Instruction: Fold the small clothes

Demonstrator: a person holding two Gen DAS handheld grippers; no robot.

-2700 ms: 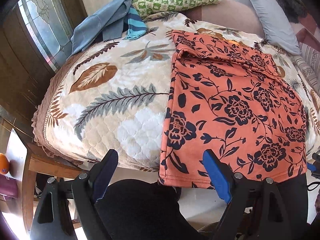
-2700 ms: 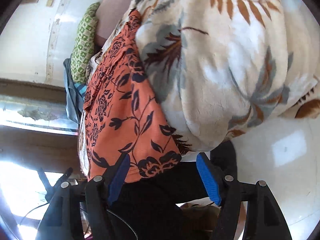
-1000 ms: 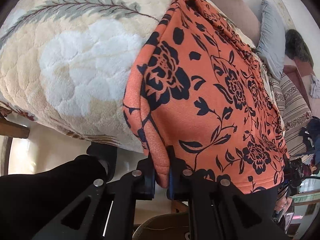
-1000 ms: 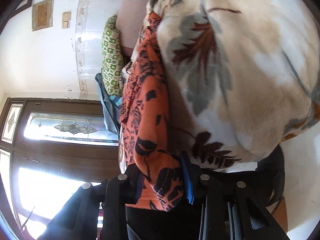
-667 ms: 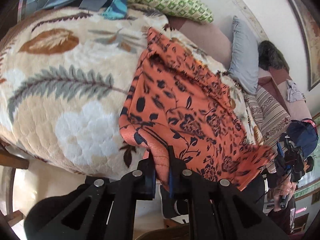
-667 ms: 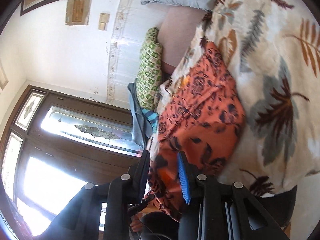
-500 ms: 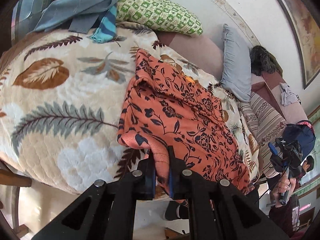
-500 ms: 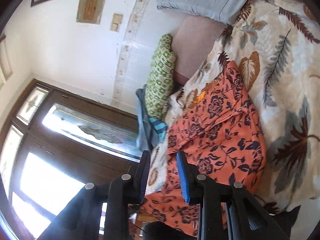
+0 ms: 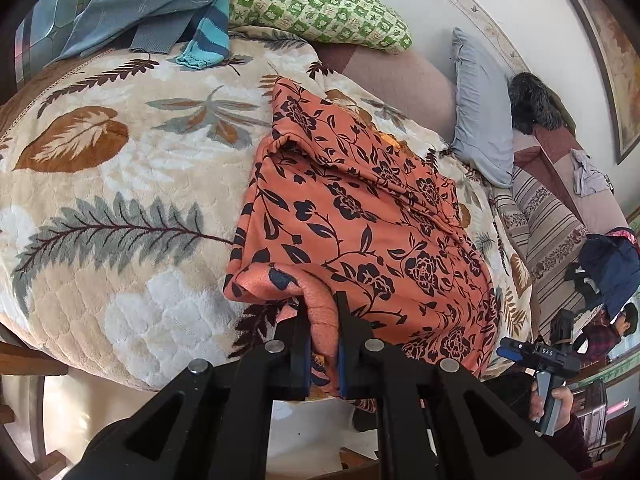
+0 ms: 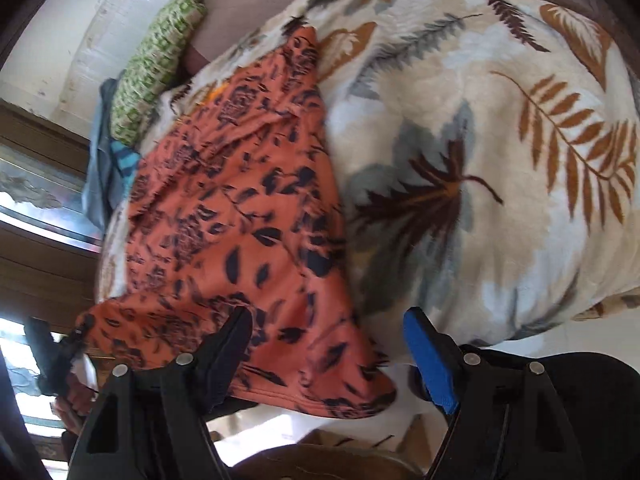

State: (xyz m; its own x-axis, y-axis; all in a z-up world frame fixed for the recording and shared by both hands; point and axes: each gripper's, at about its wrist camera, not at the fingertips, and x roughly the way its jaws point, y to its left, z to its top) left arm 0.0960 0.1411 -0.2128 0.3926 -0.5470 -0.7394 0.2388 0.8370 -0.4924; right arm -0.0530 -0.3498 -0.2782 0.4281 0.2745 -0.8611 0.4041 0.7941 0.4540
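Left gripper (image 9: 320, 312) jaws clamped on orange floral garment (image 9: 360, 216) corner — right gripper (image 10: 328, 344) jaws opening, hem loose between.

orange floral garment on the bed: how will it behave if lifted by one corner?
Likely floppy: the orange floral garment bunches and droops where the left hand-held gripper pinches it. Probably light, since that single pinch holds up a fold. Its hem hangs limp between the right hand-held gripper's opening jaws.
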